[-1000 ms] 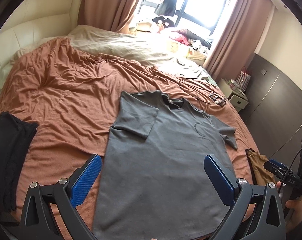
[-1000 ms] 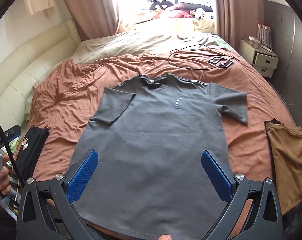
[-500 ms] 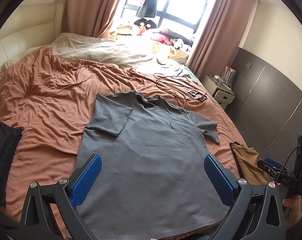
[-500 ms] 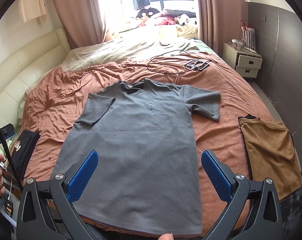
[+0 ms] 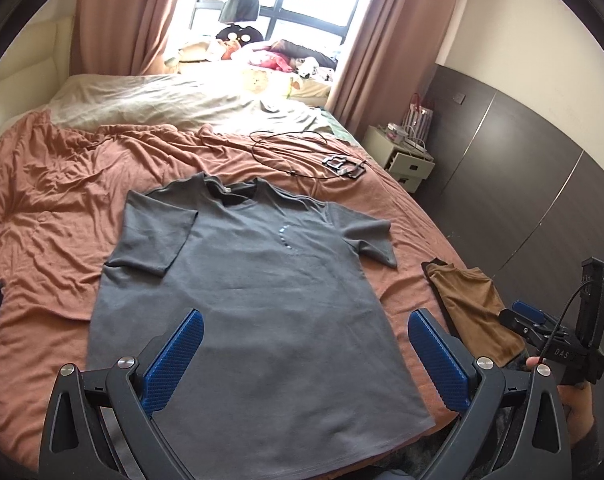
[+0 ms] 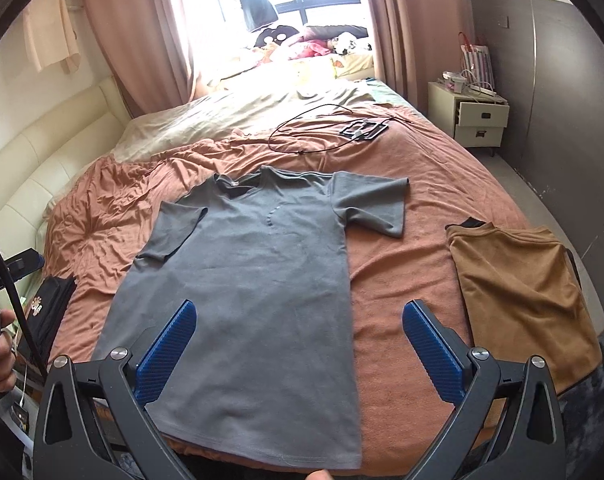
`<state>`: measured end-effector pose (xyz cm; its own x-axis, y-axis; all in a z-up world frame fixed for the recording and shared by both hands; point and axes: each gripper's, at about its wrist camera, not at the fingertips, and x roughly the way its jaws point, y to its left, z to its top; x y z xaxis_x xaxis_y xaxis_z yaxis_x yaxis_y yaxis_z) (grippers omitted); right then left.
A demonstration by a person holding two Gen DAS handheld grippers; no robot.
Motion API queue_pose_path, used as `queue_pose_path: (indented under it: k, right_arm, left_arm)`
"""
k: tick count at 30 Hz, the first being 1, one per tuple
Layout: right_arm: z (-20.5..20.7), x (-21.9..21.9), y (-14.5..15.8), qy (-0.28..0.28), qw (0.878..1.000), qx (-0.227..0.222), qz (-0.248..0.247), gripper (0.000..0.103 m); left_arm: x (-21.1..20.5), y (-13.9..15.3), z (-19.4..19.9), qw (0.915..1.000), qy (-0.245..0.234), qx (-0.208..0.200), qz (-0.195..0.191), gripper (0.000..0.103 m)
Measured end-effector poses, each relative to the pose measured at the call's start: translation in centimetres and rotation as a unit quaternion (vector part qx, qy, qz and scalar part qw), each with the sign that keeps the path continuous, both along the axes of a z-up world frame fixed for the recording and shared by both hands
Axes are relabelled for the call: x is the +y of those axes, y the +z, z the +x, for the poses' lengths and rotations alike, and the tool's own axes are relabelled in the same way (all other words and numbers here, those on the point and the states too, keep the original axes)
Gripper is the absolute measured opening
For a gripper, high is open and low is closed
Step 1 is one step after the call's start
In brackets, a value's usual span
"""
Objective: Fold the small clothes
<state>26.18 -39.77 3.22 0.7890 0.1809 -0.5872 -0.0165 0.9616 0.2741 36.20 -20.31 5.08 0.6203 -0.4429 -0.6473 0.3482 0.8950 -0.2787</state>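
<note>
Grey T-shirt (image 5: 245,308) lies flat, face up on the rust bedspread (image 5: 49,216), both left gripper (image 5: 302,356) & right gripper (image 6: 297,346) jaws wide apart above its hem w/ nothing held; risk: pinching bedspread along w/ the shirt, or a lopsided fold.

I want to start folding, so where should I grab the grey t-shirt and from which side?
The grey t-shirt lies flat, face up, collar away from you. Probably pinch the right sleeve at its outer edge, coming in from the right with the open right gripper; that edge lies free on the bedspread, so fingers can slip under it.
</note>
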Motion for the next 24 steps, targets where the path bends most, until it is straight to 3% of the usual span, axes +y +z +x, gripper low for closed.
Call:
queue_pose_path:
  k: [7, 19, 24]
  right_arm:
    - [2.1, -1.4, -2.4, -0.019, 1.000, 0.001, -0.001, 0.103]
    - [8.0, -2.6, -4.0, -0.064, 0.998, 0.007, 0.001, 0.103]
    - [10.7, -3.7, -4.7, -0.062, 0.998, 0.025, 0.011, 0.092]
  left_arm:
    - [-3.2, -1.7, 3.5, 0.9995, -0.028, 0.011, 0.004, 0.103]
    - [-5.7, -3.6, 9.9, 0.9987, -0.050, 0.013, -0.002, 0.102]
    - [-7.0, -4.8, 13.1, 0.9977, -0.061, 0.028, -0.010, 0.098]
